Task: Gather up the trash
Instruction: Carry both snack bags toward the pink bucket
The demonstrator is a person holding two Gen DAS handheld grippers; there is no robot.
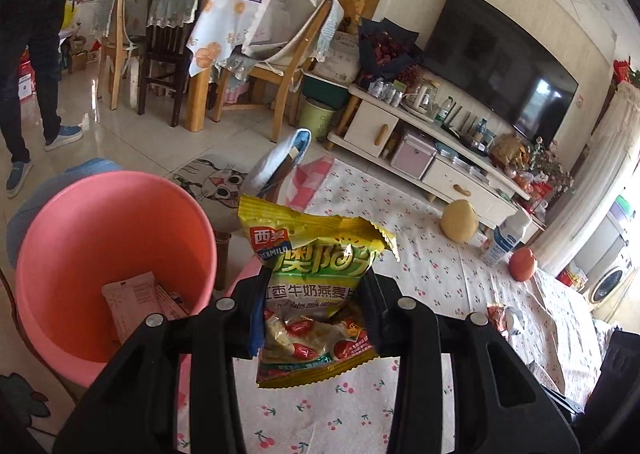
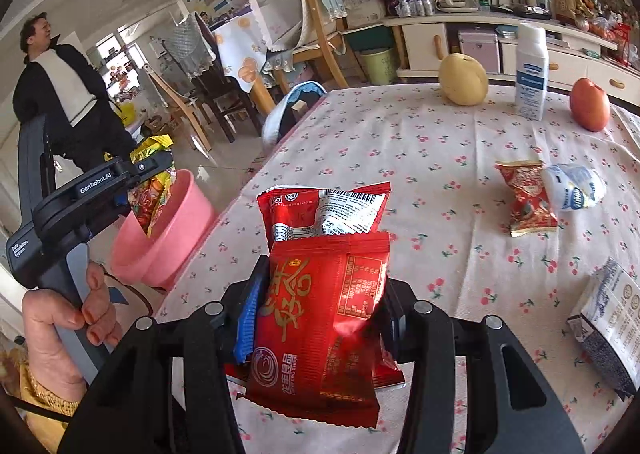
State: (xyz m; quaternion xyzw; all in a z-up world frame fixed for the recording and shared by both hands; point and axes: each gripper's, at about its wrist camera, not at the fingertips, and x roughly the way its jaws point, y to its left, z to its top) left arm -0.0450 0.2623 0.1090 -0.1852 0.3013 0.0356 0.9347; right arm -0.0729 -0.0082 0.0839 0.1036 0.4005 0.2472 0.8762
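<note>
My left gripper [image 1: 316, 294] is shut on a yellow-green oatmeal packet [image 1: 316, 274], held at the table's left edge beside the pink bin [image 1: 80, 222]; a brown wrapper [image 1: 132, 306] lies inside the bin. In the right wrist view the left gripper [image 2: 148, 182] holds that packet just over the pink bin [image 2: 168, 242]. My right gripper [image 2: 320, 294] is shut on a red snack packet [image 2: 320, 314] above the table. A red wrapper [image 2: 528, 202] and a crumpled white wrapper [image 2: 576, 186] lie on the cloth to the right.
The table with the cherry-print cloth [image 2: 420, 142] holds a pear [image 2: 464, 78], a white bottle [image 2: 530, 70], an apple [image 2: 590, 102] and a printed box [image 2: 608, 322]. A person [image 2: 56, 94] stands on the left. Chairs [image 1: 288, 66] and a TV cabinet [image 1: 420, 142] stand beyond.
</note>
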